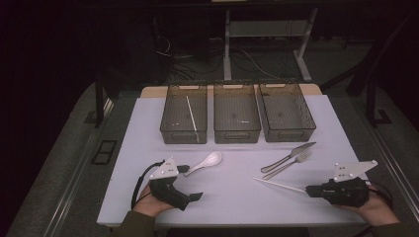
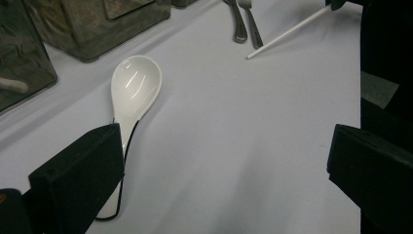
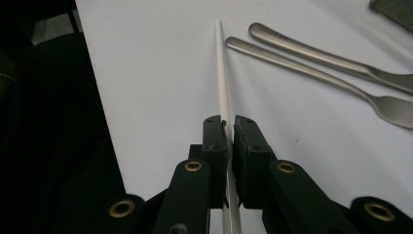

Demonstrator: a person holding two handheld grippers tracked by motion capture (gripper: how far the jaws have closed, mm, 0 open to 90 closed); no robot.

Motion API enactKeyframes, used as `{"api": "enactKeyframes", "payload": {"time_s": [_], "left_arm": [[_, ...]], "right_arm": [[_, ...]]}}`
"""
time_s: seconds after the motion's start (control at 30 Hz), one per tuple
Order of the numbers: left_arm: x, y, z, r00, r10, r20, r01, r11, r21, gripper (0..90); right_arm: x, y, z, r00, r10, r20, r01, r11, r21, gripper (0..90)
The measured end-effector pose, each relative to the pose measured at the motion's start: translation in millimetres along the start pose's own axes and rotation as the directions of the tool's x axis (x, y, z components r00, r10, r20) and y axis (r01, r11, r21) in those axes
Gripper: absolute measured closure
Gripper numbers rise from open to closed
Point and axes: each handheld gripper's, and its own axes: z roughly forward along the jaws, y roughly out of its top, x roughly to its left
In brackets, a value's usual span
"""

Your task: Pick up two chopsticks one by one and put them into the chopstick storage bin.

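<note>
high: above, forward-down | gripper views: low, close | shared: chopstick [image 1: 279, 184]

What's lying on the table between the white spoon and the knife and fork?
Nothing: in the high view, bare white table runs from the spoon to the knife and fork.

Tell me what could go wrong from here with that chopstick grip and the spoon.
The right hand-held gripper pinches the white chopstick near one end, so the long free end may swing or slip when lifted, perhaps into the fork and knife beside it. The left hand-held gripper stands open with one jaw over the white spoon's handle; closing there could tip or skid it.
</note>
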Motion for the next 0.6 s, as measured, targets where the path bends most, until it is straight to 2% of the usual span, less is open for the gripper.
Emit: {"api": "enactKeyframes", "payload": {"time_s": [0.4, 0.6], "left_arm": [[1.2, -0.1, -0.2, 1.0, -0.006, 0.0, 0.006, 1.0, -0.005, 0.0], [0.2, 0.3, -0.3, 1.0, -0.003, -0.001, 0.003, 1.0, -0.003, 0.0]], "right_arm": [[-1.7, 11.4, -11.2, 0.9995, 0.022, 0.021, -0.02, 0.994, -0.104, 84.2], [-3.3, 23.5, -12.1, 0.9994, 0.014, 0.033, -0.009, 0.99, -0.138, 84.2]]}}
